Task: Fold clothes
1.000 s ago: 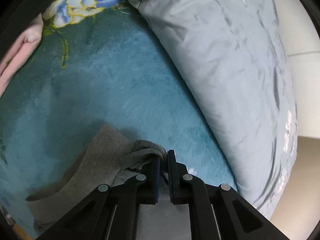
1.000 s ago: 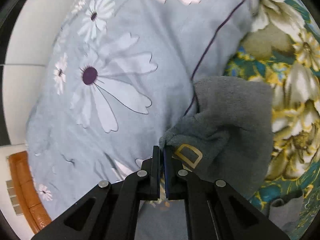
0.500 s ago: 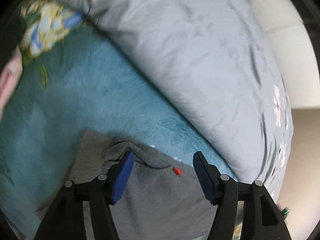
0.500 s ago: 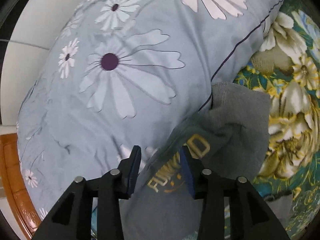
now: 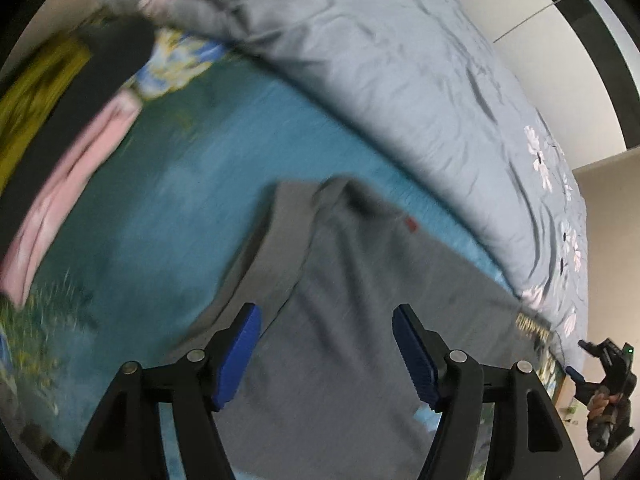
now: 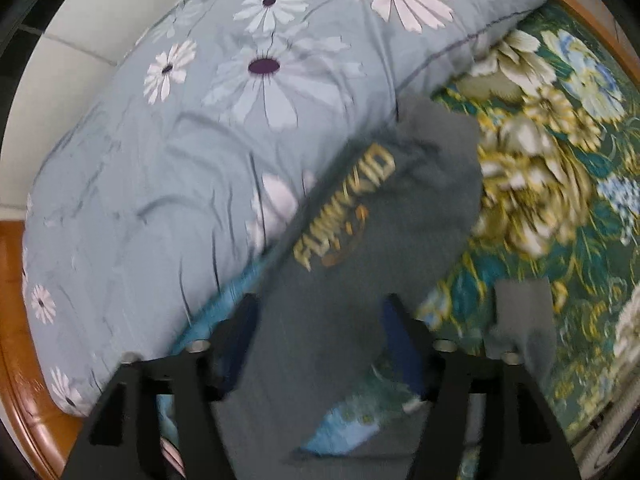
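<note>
Grey garment [image 5: 360, 340] lies flat, seemingly touching the quilt's [image 5: 400, 80] edge.

The left gripper [image 5: 326, 354] hangs with jaws spread wide — nothing between them. The right gripper [image 6: 316, 344] likewise gapes, empty.

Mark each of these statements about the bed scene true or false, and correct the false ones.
1. The left gripper is clamped on the grey garment with gold lettering. False: its jaws are open, holding nothing.
2. The right gripper is open. True.
3. The grey garment lies partly against the pale blue daisy-print quilt. True.
4. The pink folded cloth lies on top of the grey garment. False: it lies apart, across the teal floral bedspread.
</note>
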`<state>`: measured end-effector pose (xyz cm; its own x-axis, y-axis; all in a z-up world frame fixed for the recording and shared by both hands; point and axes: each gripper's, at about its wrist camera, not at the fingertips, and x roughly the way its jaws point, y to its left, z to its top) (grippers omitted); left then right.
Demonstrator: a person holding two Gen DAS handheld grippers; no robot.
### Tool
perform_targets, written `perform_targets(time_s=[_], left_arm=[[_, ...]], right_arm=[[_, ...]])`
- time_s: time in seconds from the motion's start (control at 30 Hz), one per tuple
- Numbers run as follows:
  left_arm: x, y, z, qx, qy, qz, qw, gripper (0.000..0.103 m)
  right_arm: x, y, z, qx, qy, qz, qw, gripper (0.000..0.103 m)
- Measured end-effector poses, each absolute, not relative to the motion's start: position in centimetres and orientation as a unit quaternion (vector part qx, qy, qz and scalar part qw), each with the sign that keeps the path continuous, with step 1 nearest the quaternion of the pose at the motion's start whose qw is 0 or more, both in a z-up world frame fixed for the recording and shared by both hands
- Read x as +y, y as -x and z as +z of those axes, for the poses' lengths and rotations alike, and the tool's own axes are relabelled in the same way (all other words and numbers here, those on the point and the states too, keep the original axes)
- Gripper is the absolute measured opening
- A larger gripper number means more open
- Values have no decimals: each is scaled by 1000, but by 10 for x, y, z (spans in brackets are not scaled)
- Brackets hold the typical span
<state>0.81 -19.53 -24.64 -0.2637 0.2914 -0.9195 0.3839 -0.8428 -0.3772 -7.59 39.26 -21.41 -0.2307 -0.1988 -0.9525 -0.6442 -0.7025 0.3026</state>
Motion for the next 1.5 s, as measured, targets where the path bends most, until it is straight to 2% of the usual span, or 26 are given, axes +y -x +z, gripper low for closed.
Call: perform_targets(time_s=[0.1, 0.2, 0.4, 0.63, 0.83, 1.2, 1.27, 1.3, 1.4, 1.5], left_arm=[[-207, -29, -259, 300, -608, -735, 31, 72], [-219, -50, -272, 321, -610, -724, 31, 72], [-243, -92, -297, 362, -612, -702, 30, 73], [-246, -108, -325, 406, -598, -691, -3, 73], [-244, -116, -336, 429, -581, -691, -30, 72], [-240, -148, -369, 494, -577, -650, 5, 71], [-235, -148, -369, 488, -578, -654, 1, 62], [-235, -147, -368, 486, -579, -655, 1, 44], [-236, -145, -367, 484, -579, -656, 1, 21], [-239, -148, -363, 481, -573, -663, 9, 14]], right_arm=[[370, 54, -213, 325, 619, 698, 157, 73], [348, 22, -214, 303, 638, 688, 165, 84], [325, -23, -212, 277, 662, 664, 211, 84], [300, -41, -193, 195, 677, 669, 236, 84], [261, -27, -180, 132, 686, 683, 216, 84], [212, -8, -194, 81, 695, 694, 171, 84], [214, -11, -196, 86, 695, 693, 171, 84], [217, -13, -197, 89, 695, 693, 171, 84], [228, -22, -200, 104, 694, 690, 177, 84], [246, -32, -203, 132, 689, 688, 186, 84]])
